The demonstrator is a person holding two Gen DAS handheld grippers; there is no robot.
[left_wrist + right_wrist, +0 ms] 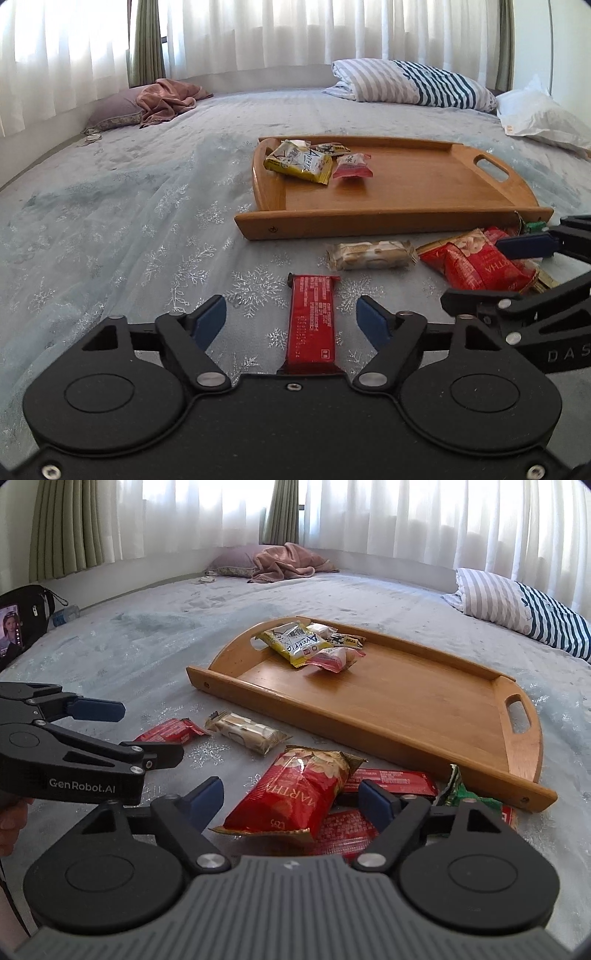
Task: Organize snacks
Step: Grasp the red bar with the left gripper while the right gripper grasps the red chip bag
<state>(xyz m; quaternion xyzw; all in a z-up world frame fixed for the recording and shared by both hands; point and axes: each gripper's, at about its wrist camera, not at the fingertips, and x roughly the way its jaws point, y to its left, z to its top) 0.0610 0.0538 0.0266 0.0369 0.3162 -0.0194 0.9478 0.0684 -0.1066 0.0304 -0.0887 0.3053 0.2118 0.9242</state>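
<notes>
At six o'clock from the tray (pixel 388 216), our left gripper (pixel 291 314) straddles a red bar (pixel 312 325) untouched, our right gripper (pixel 291 797) likewise around the red bag (pixel 295 794).

Left gripper (pixel 291 317), angled downward, jaws parted, blue pads (pixel 211 320) standing clear on either side with open space between them. Right gripper (pixel 291 801), likewise angled downward, jaws parted wider, neither pad (pixel 375 802) pressing on anything. The two grippers lie side by side, close together, the right one's upper finger (pixel 526 246) reaching ahead of the left gripper's right side.
</notes>
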